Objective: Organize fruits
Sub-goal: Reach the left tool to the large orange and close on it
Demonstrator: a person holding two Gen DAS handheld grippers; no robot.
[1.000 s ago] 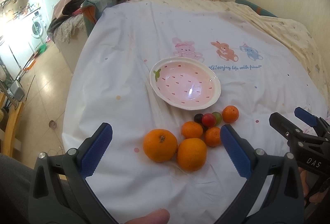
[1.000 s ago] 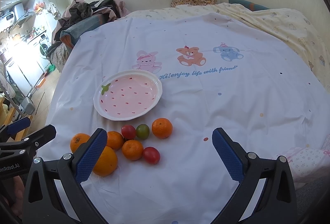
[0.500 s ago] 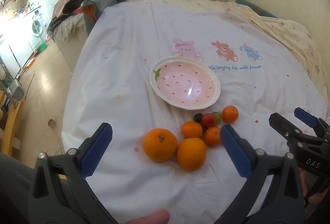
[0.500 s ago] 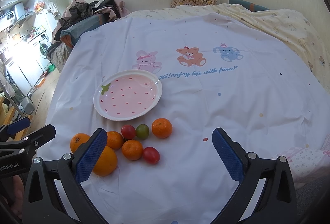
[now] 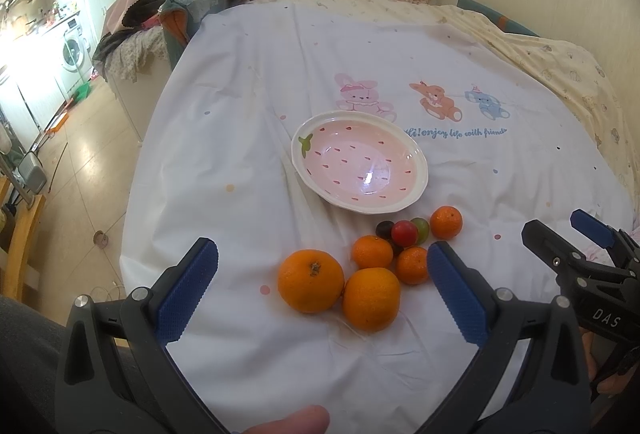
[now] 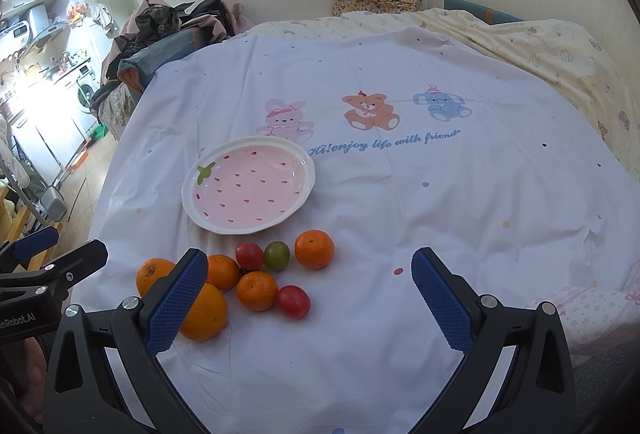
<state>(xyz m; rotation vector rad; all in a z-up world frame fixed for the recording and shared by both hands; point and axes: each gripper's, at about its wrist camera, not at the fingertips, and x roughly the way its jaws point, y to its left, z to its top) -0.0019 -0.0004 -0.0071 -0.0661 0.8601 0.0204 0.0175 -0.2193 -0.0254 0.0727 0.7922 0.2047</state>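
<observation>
A pink plate (image 6: pixel 248 190) with a white rim sits on a white sheet (image 6: pixel 400 202) that covers the bed. The plate has nothing in it. All the fruit lies in a little bunch just in front of the plate, on the side near the grippers.

Closest to the plate are a red tomato (image 6: pixel 249 255), a green tomato (image 6: pixel 277 255) and a small orange (image 6: pixel 314 249) in a row. The small orange sits at the right end, a bit apart from the others. In front of them lie two more small oranges (image 6: pixel 257 290), touching, and another red tomato (image 6: pixel 293 301). Two big oranges (image 5: pixel 311 281) lie side by side and touching, farthest from the plate. A dark little fruit (image 5: pixel 385 229) peeks out near the plate; it may be a grape, but it is hard to tell.

The left gripper (image 5: pixel 320 286) is spread wide, with the two big oranges showing between its blue pads (image 5: pixel 186 290). The right gripper (image 6: pixel 310 298) is spread wide too and holds nothing. Both hang above the sheet, in front of the fruit.

To the right of the plate the sheet is bare and flat, with lots of room. To the left of the plate the sheet ends and drops to the floor (image 5: pixel 76 170). Behind the plate are cartoon animals (image 6: pixel 368 112) printed on the sheet.
</observation>
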